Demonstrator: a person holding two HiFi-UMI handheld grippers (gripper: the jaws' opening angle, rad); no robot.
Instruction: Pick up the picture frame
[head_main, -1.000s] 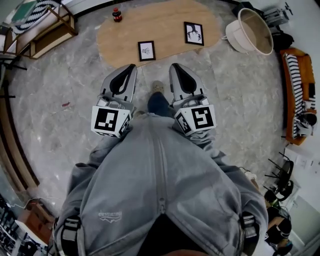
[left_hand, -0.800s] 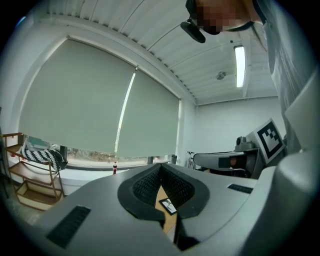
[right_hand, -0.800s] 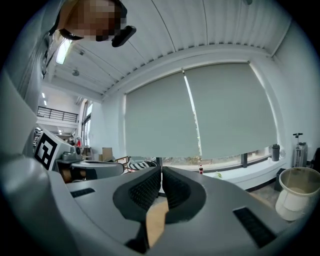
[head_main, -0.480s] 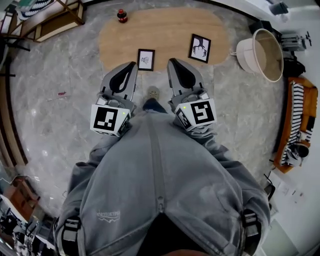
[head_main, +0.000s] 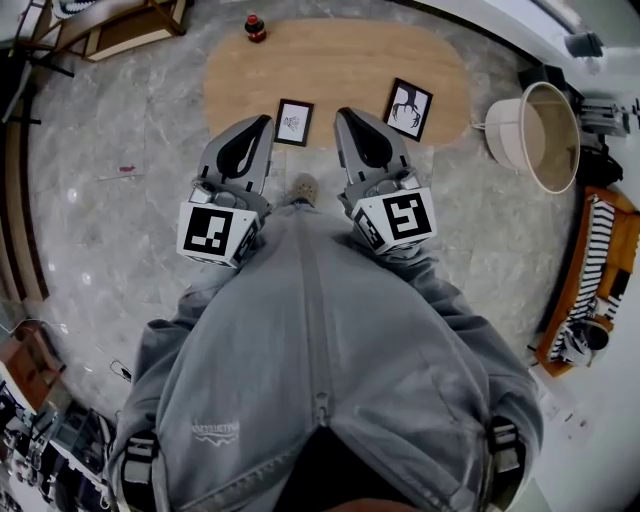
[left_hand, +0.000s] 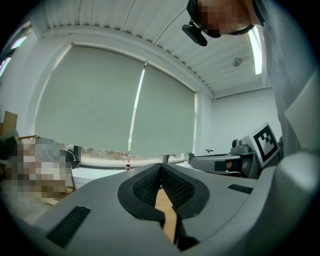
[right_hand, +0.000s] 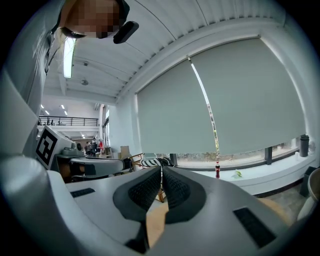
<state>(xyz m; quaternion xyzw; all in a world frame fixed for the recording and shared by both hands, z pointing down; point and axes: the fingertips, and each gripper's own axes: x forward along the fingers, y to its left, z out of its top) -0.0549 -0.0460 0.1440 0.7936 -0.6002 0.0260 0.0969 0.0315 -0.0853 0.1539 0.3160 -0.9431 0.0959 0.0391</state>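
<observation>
The left gripper (left_hand: 161, 166) has its ribbed pads (left_hand: 145, 187) pressed together with nothing between them, and the right gripper (right_hand: 161, 170) is closed the same way, empty. In the head view both point forward, side by side, out in front of the person's grey jacket (head_main: 320, 350), their tips over the near edge of a low oval wooden table (head_main: 340, 60). The small picture frame (head_main: 293, 122) lies flat at that near edge, showing between the two tips and closer to the left one. The larger picture frame (head_main: 408, 108), with a dark figure on white, lies nearer the table's right end, beyond the right gripper. A cola bottle (head_main: 256, 27) stands upright at the far left edge. A white round tub (head_main: 503, 128) sits on the marble floor (head_main: 120, 220) just off the table's right end.
</observation>
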